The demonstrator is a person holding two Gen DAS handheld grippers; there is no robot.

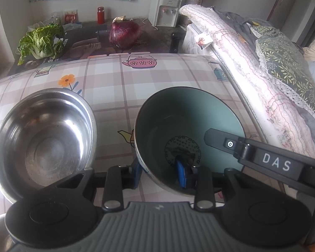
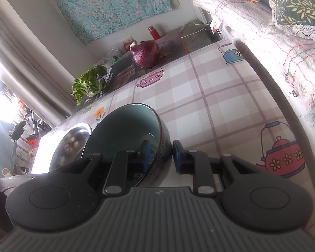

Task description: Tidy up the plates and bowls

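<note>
The rim of a green bowl (image 2: 126, 134) is straddled by the right tongs (image 2: 160, 155): one blue pad is set inside the bowl, the other against its dark outer wall, and the wall is gripped between them. The bowl is seen tilted above a checked bench (image 2: 210, 105) printed with teapots. A steel bowl (image 2: 71, 145) lies just left of it. At the far edge, a red cabbage (image 2: 146, 53) and a leafy green (image 2: 88, 84) are seen.

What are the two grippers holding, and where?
Both hold the green bowl by its rim: left gripper on the near side, right gripper on its right side.
</note>
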